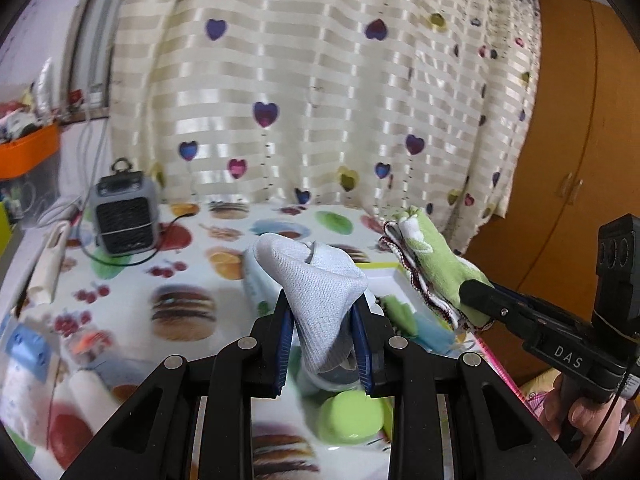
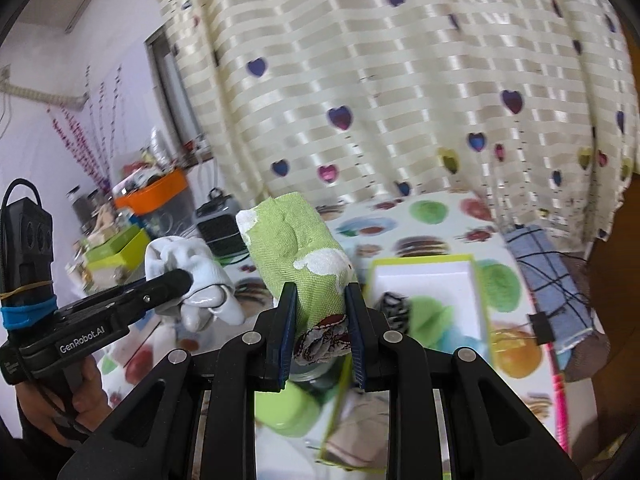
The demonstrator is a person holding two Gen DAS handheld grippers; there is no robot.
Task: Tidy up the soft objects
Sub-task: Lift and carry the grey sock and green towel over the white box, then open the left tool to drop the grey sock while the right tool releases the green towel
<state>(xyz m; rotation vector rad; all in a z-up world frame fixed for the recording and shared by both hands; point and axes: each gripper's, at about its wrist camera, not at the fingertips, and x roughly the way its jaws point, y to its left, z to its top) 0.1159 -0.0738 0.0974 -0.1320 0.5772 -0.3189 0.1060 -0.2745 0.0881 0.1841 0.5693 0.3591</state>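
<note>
My left gripper [image 1: 323, 334] is shut on a white sock [image 1: 316, 284] and holds it up above the table; it also shows in the right wrist view [image 2: 192, 280]. My right gripper [image 2: 320, 328] is shut on a rolled green sock with a dark patterned cuff [image 2: 304, 260], also lifted; in the left wrist view it sits at the right [image 1: 434, 270]. Below lies a green-rimmed white box [image 2: 424, 276] with soft items inside, partly hidden by the fingers.
The table carries a fruit-and-burger print cloth [image 1: 180, 280]. A small grey heater [image 1: 122, 216] stands at the back left. A green round sponge [image 1: 352, 418] lies near the front. A blue checked cloth [image 2: 548, 276] lies at the right edge. A curtain hangs behind.
</note>
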